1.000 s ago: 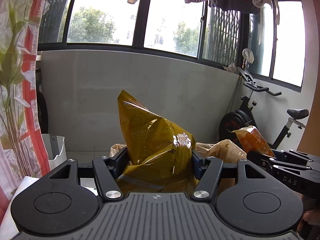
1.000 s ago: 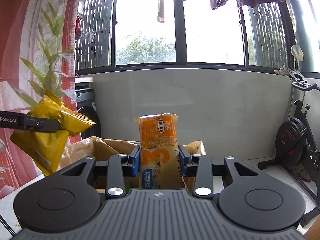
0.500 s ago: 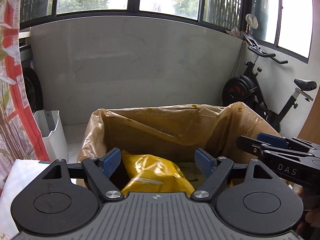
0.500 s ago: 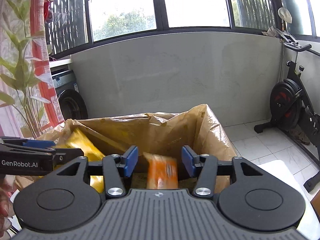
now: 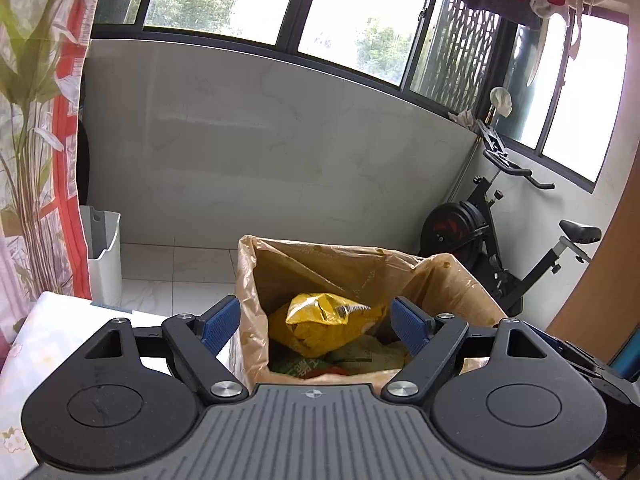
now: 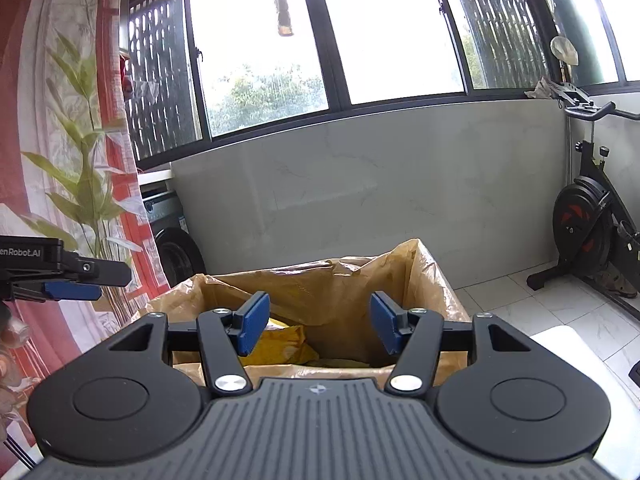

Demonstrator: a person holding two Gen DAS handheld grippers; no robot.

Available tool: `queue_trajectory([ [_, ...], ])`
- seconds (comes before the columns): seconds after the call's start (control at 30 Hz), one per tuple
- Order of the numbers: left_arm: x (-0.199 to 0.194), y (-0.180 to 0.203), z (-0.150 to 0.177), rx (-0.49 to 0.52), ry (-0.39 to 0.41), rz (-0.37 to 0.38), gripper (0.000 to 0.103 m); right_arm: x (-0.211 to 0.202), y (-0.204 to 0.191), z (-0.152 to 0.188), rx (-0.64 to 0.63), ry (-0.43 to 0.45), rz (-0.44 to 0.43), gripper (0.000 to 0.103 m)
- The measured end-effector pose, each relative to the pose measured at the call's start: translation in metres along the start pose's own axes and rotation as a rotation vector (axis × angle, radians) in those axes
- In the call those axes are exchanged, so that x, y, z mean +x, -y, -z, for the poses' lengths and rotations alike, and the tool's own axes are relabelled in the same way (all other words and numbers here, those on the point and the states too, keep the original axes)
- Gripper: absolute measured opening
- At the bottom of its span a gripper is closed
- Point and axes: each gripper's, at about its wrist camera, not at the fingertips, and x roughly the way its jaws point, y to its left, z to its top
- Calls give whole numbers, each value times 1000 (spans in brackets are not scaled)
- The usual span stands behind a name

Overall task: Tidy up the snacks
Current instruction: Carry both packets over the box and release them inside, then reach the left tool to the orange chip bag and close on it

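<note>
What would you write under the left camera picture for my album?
Open left tool above a lined box, yellow snack bag lying inside.

Daylight pours in through the windows (image 5: 224,4), whose panes are blown out to near white in both views. The wall (image 6: 400,200) beneath them is evenly lit, soft-shadowed. Fisheye distortion bows the window frames and the curtain (image 5: 36,120) near the edges. Both pictures are sharp, without motion blur.
</note>
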Motion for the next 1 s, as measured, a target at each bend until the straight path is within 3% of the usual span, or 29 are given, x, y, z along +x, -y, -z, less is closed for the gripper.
queue_trajectory([
  [0.2, -39, -23, 21, 4, -25, -25, 86, -29, -3, 21, 28, 12, 3, 59],
  [0.4, -56, -46, 61, -4, -64, -70, 89, -43, -12, 55, 11, -47, 1, 59],
  [0.67, -39, -69, 136, -22, -217, -111, 89, -42, -16, 117, 17, -225, -8, 59],
  [0.83, -27, -83, 160, -39, -295, -116, 89, -42, -20, 142, 11, -330, -23, 59],
  [1.0, -17, -88, 178, -68, -352, -115, 89, -40, -21, 149, 20, -364, -26, 59],
])
